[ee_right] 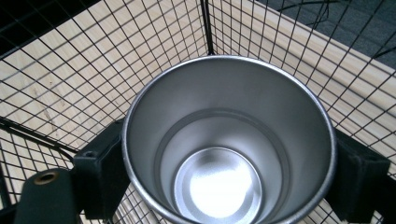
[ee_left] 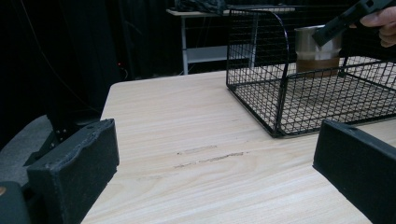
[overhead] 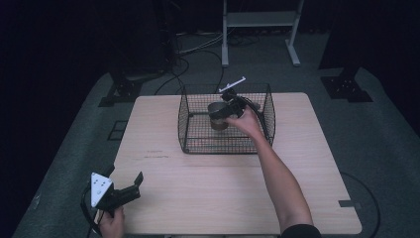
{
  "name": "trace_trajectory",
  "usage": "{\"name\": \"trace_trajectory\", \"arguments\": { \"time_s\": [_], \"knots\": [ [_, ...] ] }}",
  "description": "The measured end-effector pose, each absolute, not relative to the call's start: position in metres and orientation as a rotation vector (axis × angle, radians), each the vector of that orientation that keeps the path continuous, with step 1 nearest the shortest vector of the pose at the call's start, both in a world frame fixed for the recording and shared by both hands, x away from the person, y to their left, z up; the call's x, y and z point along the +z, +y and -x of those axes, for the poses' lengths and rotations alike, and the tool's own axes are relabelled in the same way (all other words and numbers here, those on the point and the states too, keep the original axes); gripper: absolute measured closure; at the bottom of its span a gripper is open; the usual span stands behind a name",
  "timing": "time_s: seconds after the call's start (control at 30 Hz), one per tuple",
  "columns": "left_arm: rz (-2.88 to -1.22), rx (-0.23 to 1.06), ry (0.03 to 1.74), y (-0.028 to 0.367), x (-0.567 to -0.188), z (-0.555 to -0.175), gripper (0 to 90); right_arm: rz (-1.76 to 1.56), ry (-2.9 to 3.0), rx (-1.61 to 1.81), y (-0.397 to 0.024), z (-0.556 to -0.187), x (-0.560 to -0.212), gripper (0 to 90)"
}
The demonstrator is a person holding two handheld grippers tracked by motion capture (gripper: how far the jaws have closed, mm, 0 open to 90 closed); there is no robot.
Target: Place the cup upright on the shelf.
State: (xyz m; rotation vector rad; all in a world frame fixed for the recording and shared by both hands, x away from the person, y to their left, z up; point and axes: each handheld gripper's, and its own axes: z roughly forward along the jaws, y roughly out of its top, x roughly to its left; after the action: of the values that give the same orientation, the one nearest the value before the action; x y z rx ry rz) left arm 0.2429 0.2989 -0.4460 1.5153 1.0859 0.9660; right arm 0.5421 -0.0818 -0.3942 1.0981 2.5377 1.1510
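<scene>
1. Right gripper (overhead: 225, 110) has its jaws clamped on the steel cup (ee_right: 229, 140), one either side of the wall; the cup sits upright inside the wire basket (overhead: 185, 130), toward its 12 o'clock wall.
2. Judgement: grip made; whether the cup is going in or coming out cannot be told.
3. Left gripper (overhead: 132, 182), jaws wide and empty, idles at the table's (overhead: 208, 193) 7 o'clock corner.
4. Obstruction: the basket's mesh walls ring the cup.
</scene>
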Motion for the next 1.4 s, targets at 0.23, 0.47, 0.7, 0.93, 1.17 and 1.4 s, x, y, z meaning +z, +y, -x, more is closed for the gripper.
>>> {"name": "trace_trajectory", "arguments": {
  "time_s": [0.23, 0.47, 0.7, 0.93, 1.17, 1.4],
  "knots": [
    [-1.515, 0.967, 1.086, 0.299, -0.446, -0.243, 0.0, -1.117, 2.552, 1.131, -0.084, -0.544, -0.4, 14.4],
    [-1.513, 0.969, 1.086, 0.3, -0.446, -0.243, 0.0, -1.116, 2.587, 1.074, -0.084, -0.546, -0.406, 14.3],
    [-1.51, 0.969, 1.092, 0.301, -0.446, -0.242, 0.0, -1.105, 2.615, 1.007, -0.081, -0.547, -0.413, 14.3],
    [-1.509, 0.97, 1.092, 0.301, -0.446, -0.242, 0.0, -1.075, 2.652, 0.926, -0.077, -0.546, -0.417, 14.3],
    [-1.506, 0.972, 1.092, 0.301, -0.445, -0.242, 0.0, -1.065, 2.661, 0.892, -0.075, -0.546, -0.418, 13.9],
    [-1.506, 0.975, 1.091, 0.301, -0.445, -0.242, 0.0, -1.049, 2.664, 0.879, -0.074, -0.545, -0.418, 13.4]
  ]
}}
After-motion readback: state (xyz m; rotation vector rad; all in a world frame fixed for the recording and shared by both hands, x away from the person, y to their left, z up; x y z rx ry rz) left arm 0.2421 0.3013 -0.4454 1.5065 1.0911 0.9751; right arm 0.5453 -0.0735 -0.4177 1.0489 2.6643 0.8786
